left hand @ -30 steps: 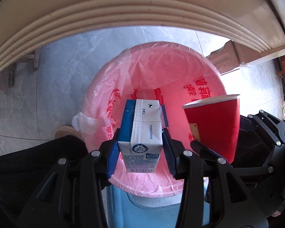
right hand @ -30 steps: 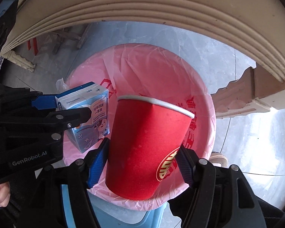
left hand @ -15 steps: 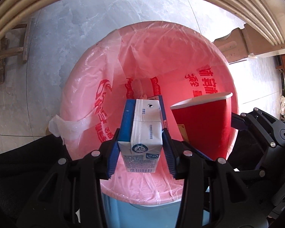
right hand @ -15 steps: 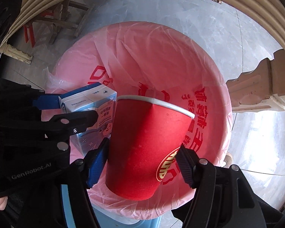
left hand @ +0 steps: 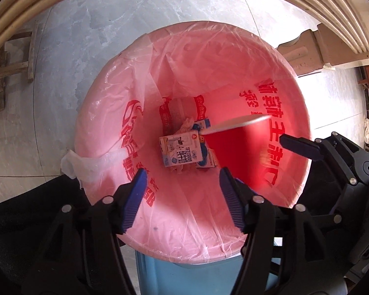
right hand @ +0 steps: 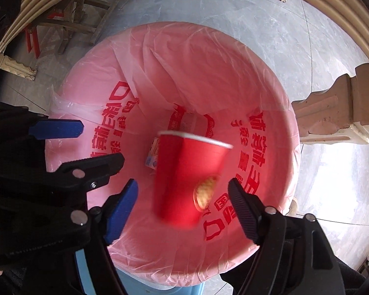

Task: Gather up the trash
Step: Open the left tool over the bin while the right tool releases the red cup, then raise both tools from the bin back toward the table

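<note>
Left tongs [left hand: 182, 184] hang spread and empty above the pink-lined bin [left hand: 105, 113]; a milk carton [left hand: 180, 150] lies on its side at the bottom of the liner, atop crumpled paper and another carton. Just right of it, a red paper cup [right hand: 187, 177], blurred and touching neither blue pad, sits in mid-air inside the bin mouth. Right tongs [right hand: 183, 196] are likewise spread and empty over grey floor tiles [right hand: 209, 2].

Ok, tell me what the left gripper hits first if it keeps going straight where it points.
Probably the milk carton lying at the bottom of the pink-lined bin; the left gripper is open and nothing shows between, though depth is unclear.
</note>
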Tool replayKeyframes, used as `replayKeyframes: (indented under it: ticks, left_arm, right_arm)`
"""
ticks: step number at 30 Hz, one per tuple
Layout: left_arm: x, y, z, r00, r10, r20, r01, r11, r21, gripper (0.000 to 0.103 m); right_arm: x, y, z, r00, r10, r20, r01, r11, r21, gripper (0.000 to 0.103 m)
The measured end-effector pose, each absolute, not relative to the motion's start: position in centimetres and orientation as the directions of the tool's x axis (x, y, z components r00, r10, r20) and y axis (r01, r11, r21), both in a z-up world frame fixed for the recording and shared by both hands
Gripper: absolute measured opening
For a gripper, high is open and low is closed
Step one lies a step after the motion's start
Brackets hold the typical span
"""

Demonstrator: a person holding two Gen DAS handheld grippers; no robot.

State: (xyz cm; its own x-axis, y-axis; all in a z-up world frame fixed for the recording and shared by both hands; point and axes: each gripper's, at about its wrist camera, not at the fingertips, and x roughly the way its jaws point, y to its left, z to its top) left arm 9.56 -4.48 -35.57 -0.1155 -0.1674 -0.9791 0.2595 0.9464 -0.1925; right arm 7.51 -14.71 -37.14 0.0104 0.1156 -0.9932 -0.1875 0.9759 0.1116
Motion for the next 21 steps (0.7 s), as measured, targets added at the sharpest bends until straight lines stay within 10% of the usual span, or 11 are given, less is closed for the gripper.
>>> replayKeyframes:
  ticks: [21]
  left_arm:
    - [8.5, -4.0, -31.0, 0.016, -0.133, -0.991, 0.27, 0.955, -0.123, 0.079]
  right_arm:
    - [6.5, -15.0, -33.2, 0.082, 0.136, -0.987, -0.188, 0.975, 0.119, 0.082]
